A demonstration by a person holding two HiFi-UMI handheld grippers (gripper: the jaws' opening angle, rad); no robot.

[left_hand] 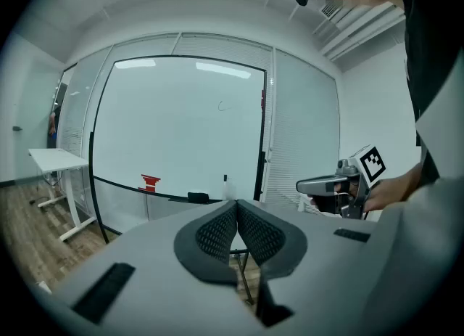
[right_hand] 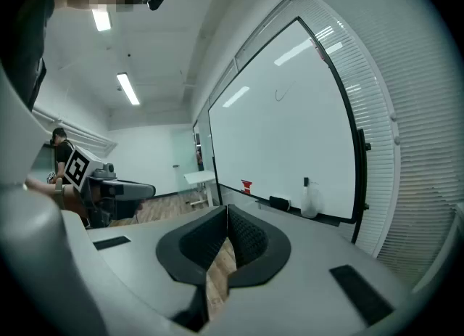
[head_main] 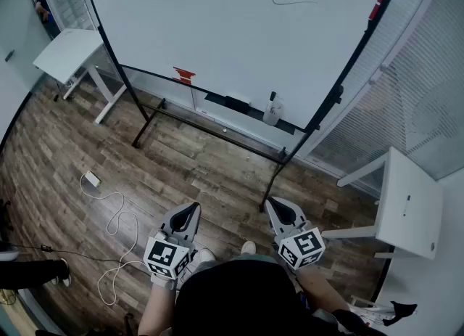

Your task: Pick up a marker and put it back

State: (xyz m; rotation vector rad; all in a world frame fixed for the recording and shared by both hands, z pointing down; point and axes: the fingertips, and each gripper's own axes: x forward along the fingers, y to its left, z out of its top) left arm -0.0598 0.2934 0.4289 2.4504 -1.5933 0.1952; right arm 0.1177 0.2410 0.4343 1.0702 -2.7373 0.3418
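The marker (head_main: 272, 98) stands upright, dark cap on top, in a translucent cup (head_main: 272, 115) on the whiteboard's tray (head_main: 288, 126), towards the tray's right end. An eraser (left_hand: 197, 197) lies on the tray just to the left of the cup, and a red block (head_main: 183, 75) sits further along towards the left end. The whiteboard (head_main: 239, 30) itself carries only a short scribble near its top.

From where I stand, the person has not begun the pick. The left gripper (head_main: 193, 207) and the right gripper (head_main: 273, 204) are both held low in front of the body, well apart from the board. Each has its jaws pressed together with nothing between them.

The step in hand looks to be the approach. The right gripper seems the natural one to use, since the cup is on that side. Its jaws want to be spread before it arrives, not at the cup. I would bring it in about level, aimed at the part of the marker that shows above the cup's rim, and close across the barrel. Then lift straight up, because a sideways pull would likely drag or tip the light cup off the narrow tray. The left gripper could steady the cup. The stand's leg (head_main: 270, 182) juts forward on the floor below the tray, so mind the feet when stepping in.
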